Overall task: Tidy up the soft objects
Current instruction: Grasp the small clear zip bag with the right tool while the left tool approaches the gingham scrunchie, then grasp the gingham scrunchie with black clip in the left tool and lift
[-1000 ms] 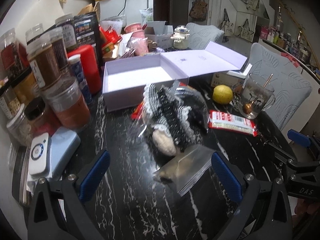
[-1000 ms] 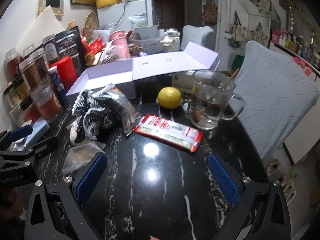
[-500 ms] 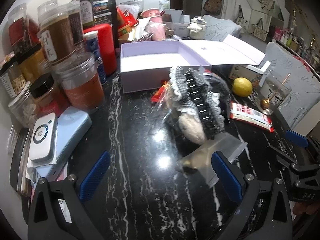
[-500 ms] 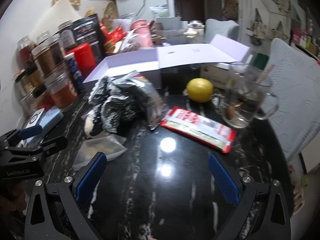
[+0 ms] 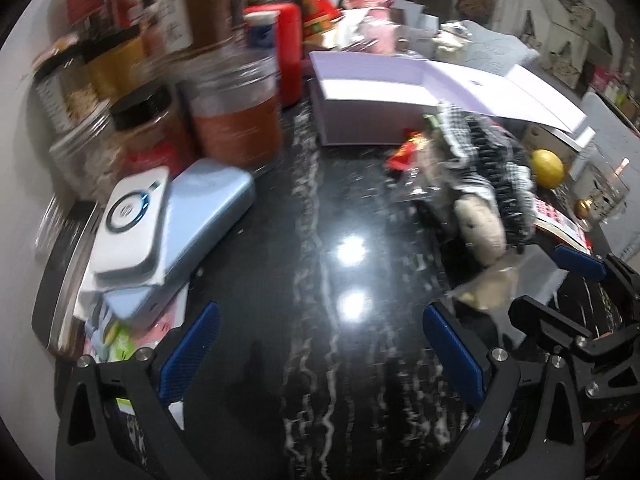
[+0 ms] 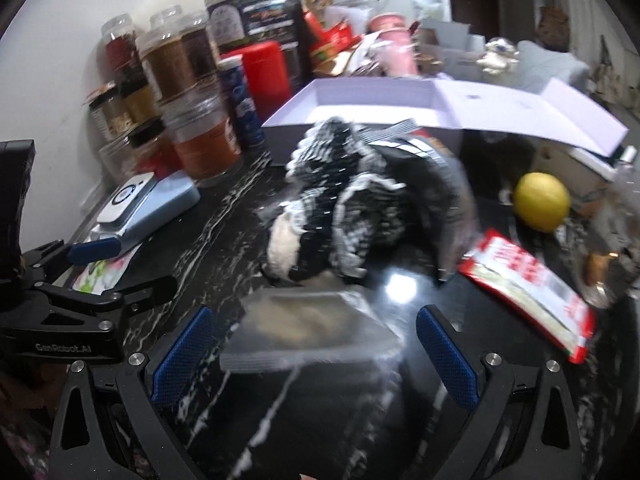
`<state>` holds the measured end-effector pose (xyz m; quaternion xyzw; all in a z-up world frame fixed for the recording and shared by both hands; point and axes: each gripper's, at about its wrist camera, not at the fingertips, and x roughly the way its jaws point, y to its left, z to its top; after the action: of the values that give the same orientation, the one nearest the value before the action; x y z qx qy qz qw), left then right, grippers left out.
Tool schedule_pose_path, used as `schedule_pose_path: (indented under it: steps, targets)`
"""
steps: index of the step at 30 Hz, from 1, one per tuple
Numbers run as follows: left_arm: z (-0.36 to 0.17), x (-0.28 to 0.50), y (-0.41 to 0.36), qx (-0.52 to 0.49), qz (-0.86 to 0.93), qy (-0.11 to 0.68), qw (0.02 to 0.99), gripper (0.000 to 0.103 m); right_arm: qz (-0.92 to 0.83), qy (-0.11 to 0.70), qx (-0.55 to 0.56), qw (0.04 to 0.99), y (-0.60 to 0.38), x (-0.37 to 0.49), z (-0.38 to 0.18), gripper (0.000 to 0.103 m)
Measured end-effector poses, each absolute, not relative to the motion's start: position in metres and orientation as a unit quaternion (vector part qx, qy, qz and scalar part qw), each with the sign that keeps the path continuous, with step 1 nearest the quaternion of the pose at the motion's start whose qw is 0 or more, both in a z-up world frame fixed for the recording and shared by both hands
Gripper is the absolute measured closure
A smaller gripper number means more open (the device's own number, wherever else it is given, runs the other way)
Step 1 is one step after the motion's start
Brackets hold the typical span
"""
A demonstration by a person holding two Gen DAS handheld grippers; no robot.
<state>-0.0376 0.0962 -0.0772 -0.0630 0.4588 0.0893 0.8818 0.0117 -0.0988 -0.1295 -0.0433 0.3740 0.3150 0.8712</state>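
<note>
A black-and-white knitted soft item (image 6: 348, 204) with a cream part lies in a heap on the black marble table, also in the left wrist view (image 5: 484, 184). A clear zip bag (image 6: 312, 332) with something beige inside lies in front of it, between my right fingers; in the left wrist view the bag (image 5: 496, 284) is just right of my left gripper. An open lilac box (image 6: 380, 108) stands behind the heap. My right gripper (image 6: 316, 356) is open and low over the bag. My left gripper (image 5: 320, 344) is open and empty over bare table, left of the heap.
Jars of spices (image 5: 236, 116) and a red canister (image 5: 280, 48) crowd the left side. A white device on a pale blue case (image 5: 160, 216) lies at the left edge. A lemon (image 6: 542, 202), a red snack packet (image 6: 528, 292) and a glass mug (image 6: 616, 240) are on the right.
Both grippers have swung left. The right one has moved in over the zip bag. The left one now faces the jars and bare table, with the heap off to its right.
</note>
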Motion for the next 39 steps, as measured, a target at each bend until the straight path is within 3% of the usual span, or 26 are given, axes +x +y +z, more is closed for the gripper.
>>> schedule_pose_path:
  steps: [5,8,16,39]
  targets:
    - [-0.080,-0.039,0.108,-0.073,0.108,0.459,0.879,0.000,0.331,0.386,-0.049,0.860,-0.083,0.022,-0.139,0.000]
    - [-0.081,-0.037,0.111,-0.078,0.109,0.458,0.879,0.000,0.334,0.400,-0.040,0.852,-0.080,0.028,-0.145,0.017]
    - [-0.074,-0.025,0.096,-0.067,0.091,0.450,0.886,0.000,0.341,0.398,-0.041,0.851,-0.092,0.022,-0.145,0.037]
    - [-0.059,0.043,0.013,-0.029,-0.004,0.418,0.908,0.000,0.252,0.371,0.033,0.893,-0.201,0.008,-0.124,0.037]
